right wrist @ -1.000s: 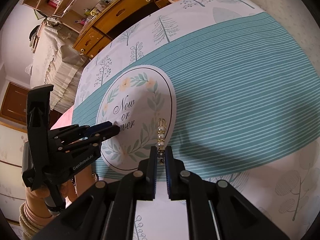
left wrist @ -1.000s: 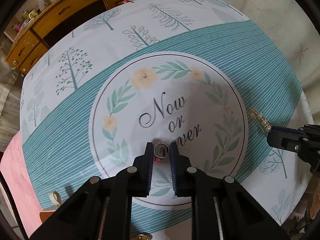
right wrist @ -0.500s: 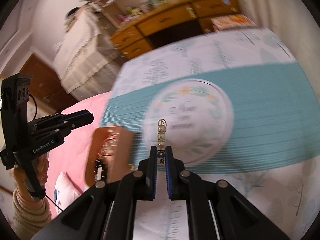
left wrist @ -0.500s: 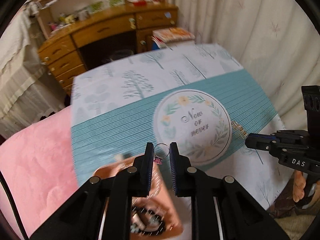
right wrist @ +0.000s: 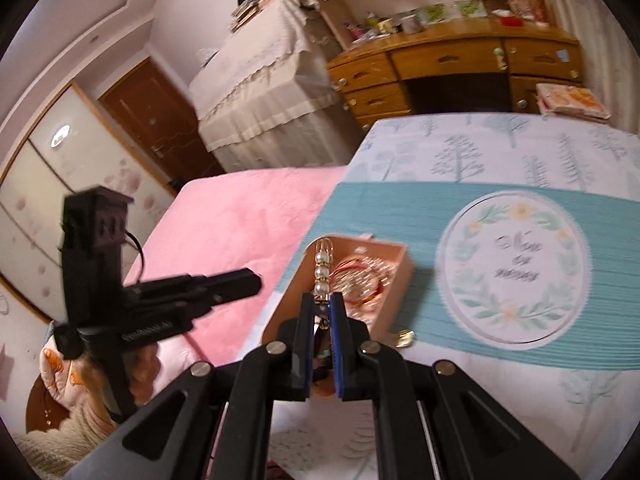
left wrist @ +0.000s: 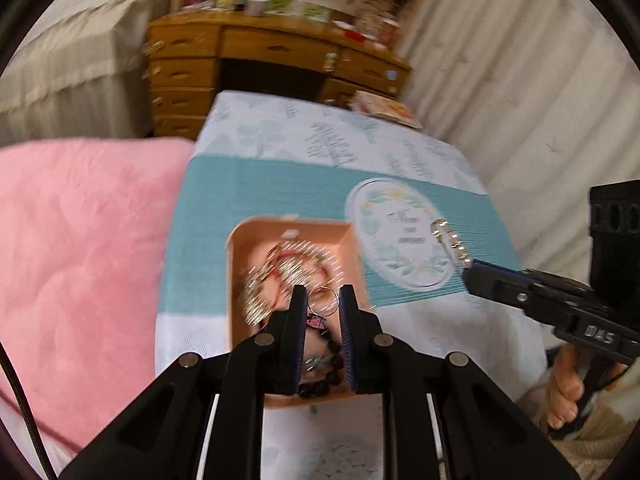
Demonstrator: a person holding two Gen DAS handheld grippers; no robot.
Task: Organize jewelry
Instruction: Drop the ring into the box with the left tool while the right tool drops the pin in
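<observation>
My left gripper [left wrist: 323,300] is shut on a thin metal ring [left wrist: 325,301] with a small pink tag, held above the open peach jewelry box [left wrist: 344,240]. The box holds several chains and dark beads. My right gripper [right wrist: 322,306] is shut on a pearl hair clip [right wrist: 323,270], held above the near end of the same box [right wrist: 394,270]. In the left wrist view the right gripper [left wrist: 470,270] with the clip [left wrist: 450,240] hangs over the round "Now or never" mat [left wrist: 400,240]. The left gripper [right wrist: 256,280] shows at left in the right wrist view.
The box sits on a teal and white tree-print cloth [right wrist: 520,152]. A small gold piece [right wrist: 404,337] lies on the cloth beside the box. A pink blanket [left wrist: 80,260] lies to the left. A wooden desk [right wrist: 452,64] stands beyond the table.
Both grippers have lifted off the round mat and moved left with the ring and the pearl clip. They now hang over the jewelry box.
</observation>
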